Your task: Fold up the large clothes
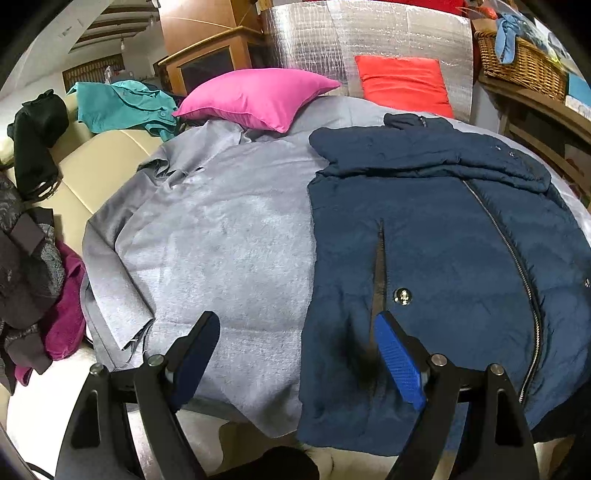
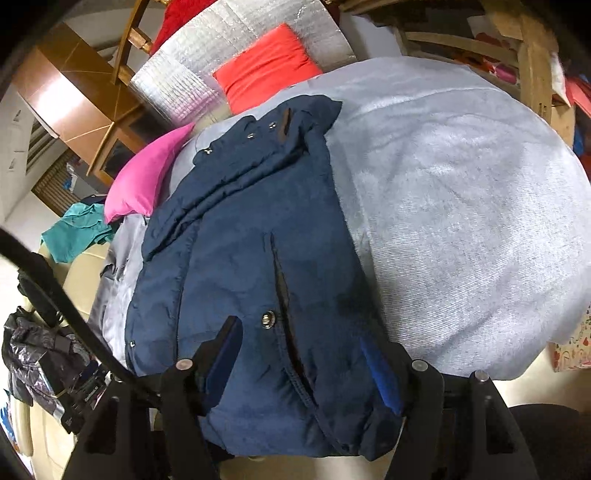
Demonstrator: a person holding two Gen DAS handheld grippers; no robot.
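Observation:
A navy padded jacket [image 1: 436, 236] lies on a grey blanket [image 1: 221, 229], zip and collar toward the far side, folded into a narrower strip in the right wrist view [image 2: 251, 229]. My left gripper [image 1: 295, 332] stands open above the jacket's left edge. Its right fingertip [image 1: 388, 328] is over the pocket slit near a metal snap [image 1: 402, 295], and its left fingertip [image 1: 207, 332] is over the blanket. My right gripper [image 2: 299, 343] is open just above the jacket's near hem, with fabric lying under and between its fingers. The pads do not visibly pinch it.
A pink pillow [image 1: 258, 98] and a red pillow [image 1: 402, 85] lie at the far side against a silver foil mat [image 1: 369, 33]. A teal garment [image 1: 122, 105] and dark clothes [image 1: 29, 266] lie on the left. A wicker basket [image 1: 524, 62] sits on the shelf at right.

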